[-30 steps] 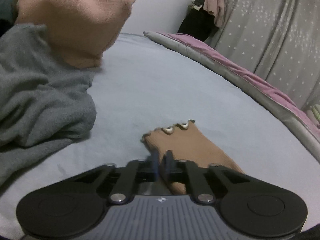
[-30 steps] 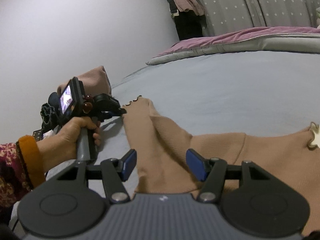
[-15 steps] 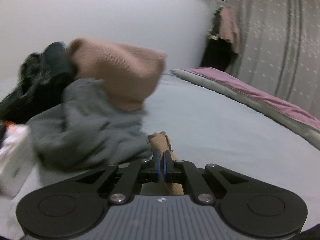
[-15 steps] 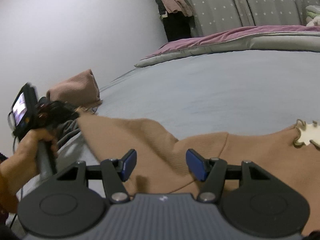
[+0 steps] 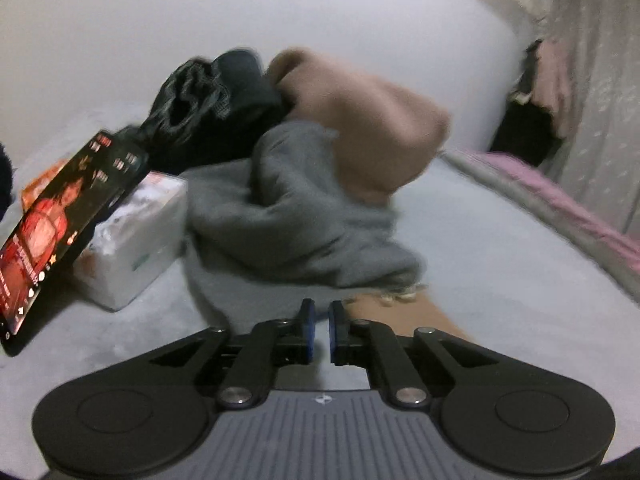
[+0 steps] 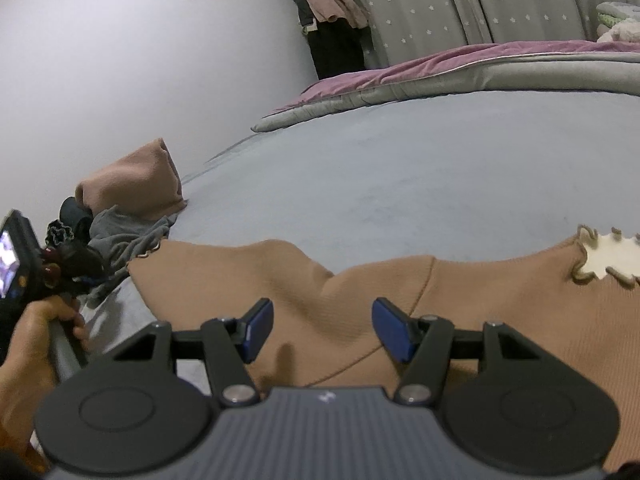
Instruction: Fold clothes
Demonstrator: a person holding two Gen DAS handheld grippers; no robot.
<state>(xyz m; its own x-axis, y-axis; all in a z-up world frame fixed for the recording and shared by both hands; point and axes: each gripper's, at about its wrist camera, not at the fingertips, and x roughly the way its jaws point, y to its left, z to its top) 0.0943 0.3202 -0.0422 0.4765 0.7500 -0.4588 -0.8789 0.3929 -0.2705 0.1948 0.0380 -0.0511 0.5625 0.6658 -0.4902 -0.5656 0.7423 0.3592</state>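
Tan ribbed-knit top (image 6: 460, 312) with a scalloped cream collar lies spread on the blue-grey bedsheet (image 6: 400, 184), under and ahead of the right gripper (image 6: 322, 330) — its jaws wide and empty. No fold shows yet. The left gripper (image 5: 320, 330) has narrow jaws holding nothing, the sleeve cuff (image 5: 400, 308) just right of them — folding looks barely begun.

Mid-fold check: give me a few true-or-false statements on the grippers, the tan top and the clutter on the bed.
1. The right gripper is open above the tan top. True.
2. The left gripper is clamped on the tan top. False: its fingers stand slightly apart with nothing between them.
3. A phone with a lit screen leans on a white pack. True.
4. The grey garment lies folded flat. False: it is a crumpled heap.
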